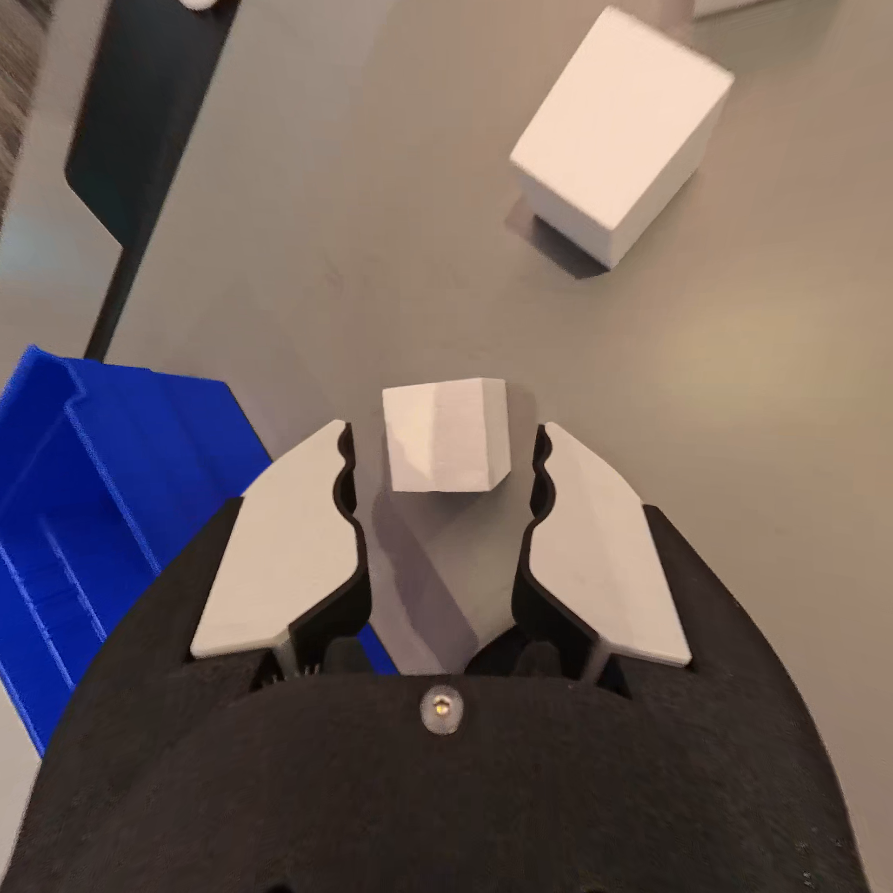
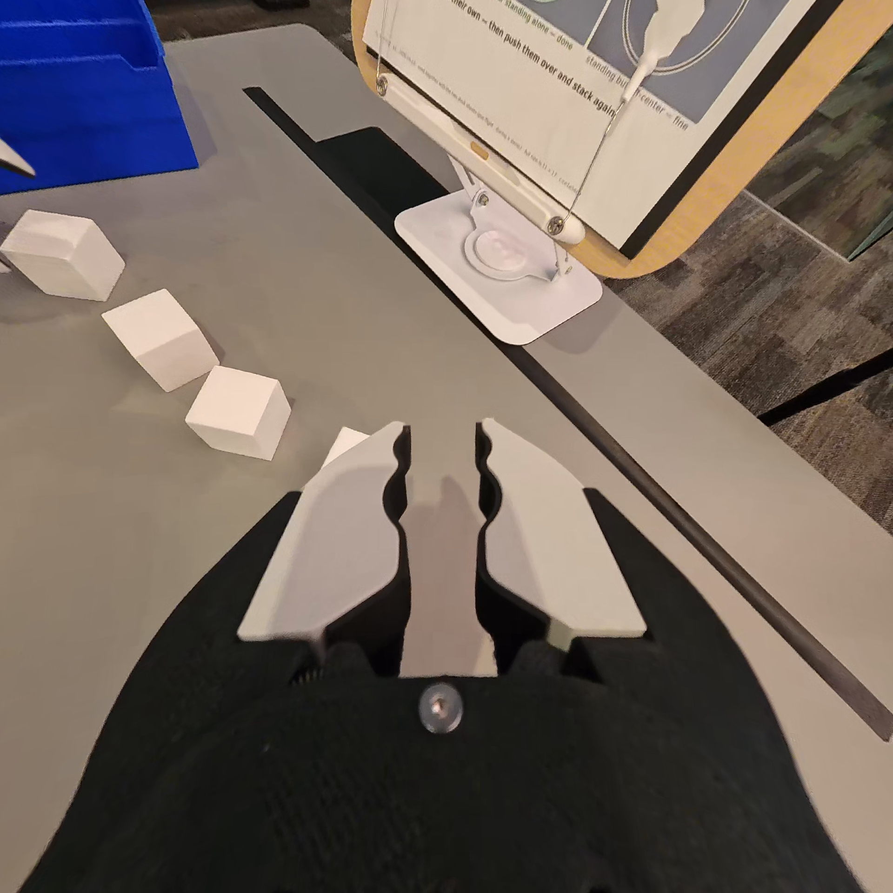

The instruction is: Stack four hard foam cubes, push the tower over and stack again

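Observation:
Several white foam cubes lie apart on the grey table point(image 2: 338, 290). In the left wrist view one cube point(image 1: 447, 435) sits between the tips of my left gripper point(image 1: 443, 427), which is open with a gap on each side of it. A second cube point(image 1: 623, 135) lies farther off to the right. In the right wrist view three cubes lie in a slanting row point(image 2: 63, 256) point(image 2: 159, 338) point(image 2: 239, 410). A fourth cube point(image 2: 345, 442) is mostly hidden behind my right gripper's left finger. My right gripper point(image 2: 442, 427) is open a little and empty, low over the table.
A blue plastic bin point(image 1: 72, 507) stands at the left, also seen in the right wrist view point(image 2: 87, 96). A white stand point(image 2: 497, 280) holding a framed instruction sheet point(image 2: 604, 96) stands at the table's far edge. A black strip point(image 2: 676, 522) runs along that edge, with carpet beyond. Across from one pair of fingers to the other is roughly 40 cm. From my left tips it is roughly 12 cm to the slanting row point(image 2: 159, 338); from my right, 25 cm. My left wrist view point(image 1: 661, 66) looks at it from another angle.

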Tool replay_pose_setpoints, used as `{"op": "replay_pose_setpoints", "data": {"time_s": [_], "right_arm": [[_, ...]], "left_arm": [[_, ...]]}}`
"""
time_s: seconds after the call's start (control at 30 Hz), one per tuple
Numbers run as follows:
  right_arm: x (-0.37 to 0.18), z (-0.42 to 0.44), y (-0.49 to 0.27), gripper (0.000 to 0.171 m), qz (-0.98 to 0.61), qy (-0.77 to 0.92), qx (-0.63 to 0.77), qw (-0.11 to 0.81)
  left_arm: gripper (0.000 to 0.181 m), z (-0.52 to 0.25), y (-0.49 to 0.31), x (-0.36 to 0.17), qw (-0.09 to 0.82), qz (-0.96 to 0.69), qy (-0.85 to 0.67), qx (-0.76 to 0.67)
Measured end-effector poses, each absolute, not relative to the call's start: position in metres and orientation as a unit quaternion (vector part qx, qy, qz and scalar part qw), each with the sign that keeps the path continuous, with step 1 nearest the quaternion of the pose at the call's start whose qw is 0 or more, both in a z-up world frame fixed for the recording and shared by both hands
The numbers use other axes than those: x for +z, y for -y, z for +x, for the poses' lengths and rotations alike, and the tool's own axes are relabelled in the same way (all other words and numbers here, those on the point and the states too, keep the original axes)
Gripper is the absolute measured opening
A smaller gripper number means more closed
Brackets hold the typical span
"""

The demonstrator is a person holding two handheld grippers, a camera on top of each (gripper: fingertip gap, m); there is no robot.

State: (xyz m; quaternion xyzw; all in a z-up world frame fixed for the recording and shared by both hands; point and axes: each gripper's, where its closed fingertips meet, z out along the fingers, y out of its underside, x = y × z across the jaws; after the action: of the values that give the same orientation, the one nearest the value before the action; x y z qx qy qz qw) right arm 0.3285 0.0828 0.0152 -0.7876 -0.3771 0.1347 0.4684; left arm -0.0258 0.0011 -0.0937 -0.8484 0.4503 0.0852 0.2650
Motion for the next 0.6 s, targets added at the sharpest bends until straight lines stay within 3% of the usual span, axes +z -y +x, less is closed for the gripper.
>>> {"op": "replay_pose_setpoints", "data": {"time_s": [0.17, 0.3, 0.5, 0.6], "right_arm": [[0.004, 0.332, -0.086, 0.028, -0.799, 0.376, 0.135, 0.449], [-0.012, 0.319, -0.083, 0.035, -0.813, 0.382, 0.161, 0.410], [-0.044, 0.273, -0.071, 0.055, -0.845, 0.372, 0.198, 0.328], [-0.067, 0.272, -0.072, 0.071, -0.873, 0.366, 0.131, 0.294]], "left_arm": [[0.076, -0.037, -0.003, -0.116, 0.192, -0.874, -0.439, 0.078], [0.073, -0.039, -0.011, -0.121, 0.195, -0.876, -0.434, 0.080], [0.064, -0.042, -0.011, -0.141, 0.182, -0.878, -0.435, 0.081], [0.061, -0.043, -0.012, -0.140, 0.183, -0.879, -0.432, 0.086]]}}
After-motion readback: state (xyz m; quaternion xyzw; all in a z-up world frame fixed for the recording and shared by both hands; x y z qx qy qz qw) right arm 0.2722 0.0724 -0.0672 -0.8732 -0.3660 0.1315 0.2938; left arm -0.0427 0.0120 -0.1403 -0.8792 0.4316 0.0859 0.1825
